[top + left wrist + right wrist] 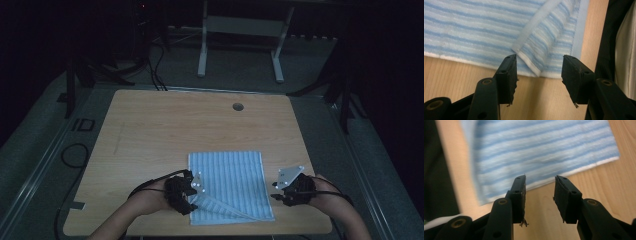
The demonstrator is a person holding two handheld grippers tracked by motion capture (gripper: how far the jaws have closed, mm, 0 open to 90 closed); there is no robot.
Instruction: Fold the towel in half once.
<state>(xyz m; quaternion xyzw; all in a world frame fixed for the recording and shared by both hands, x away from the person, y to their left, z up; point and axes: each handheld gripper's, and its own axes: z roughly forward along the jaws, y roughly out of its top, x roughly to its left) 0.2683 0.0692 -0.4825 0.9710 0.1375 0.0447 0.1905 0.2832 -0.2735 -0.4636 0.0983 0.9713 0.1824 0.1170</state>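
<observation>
A blue-and-white striped towel point(227, 182) lies flat on a light wooden table point(150, 130), near the edge closest to the person, a little right of the middle. Its near left corner is folded over onto the cloth, making a slanted flap with a white hem. The left gripper point(189, 195), held in the person's left hand point(150, 200), sits at that folded corner. In the left gripper view its two black jaws stand apart with nothing pinched between them; the folded corner point(530, 65) lies just beyond the fingertips. The right gripper point(285, 192), held in the right hand point(325, 192), rests on the bare table just beside the towel's right edge. In the right gripper view its jaws are also spread and empty, pointing at the towel's white-hemmed edge point(554, 176). Both grippers are apart from each other, the towel between them.
</observation>
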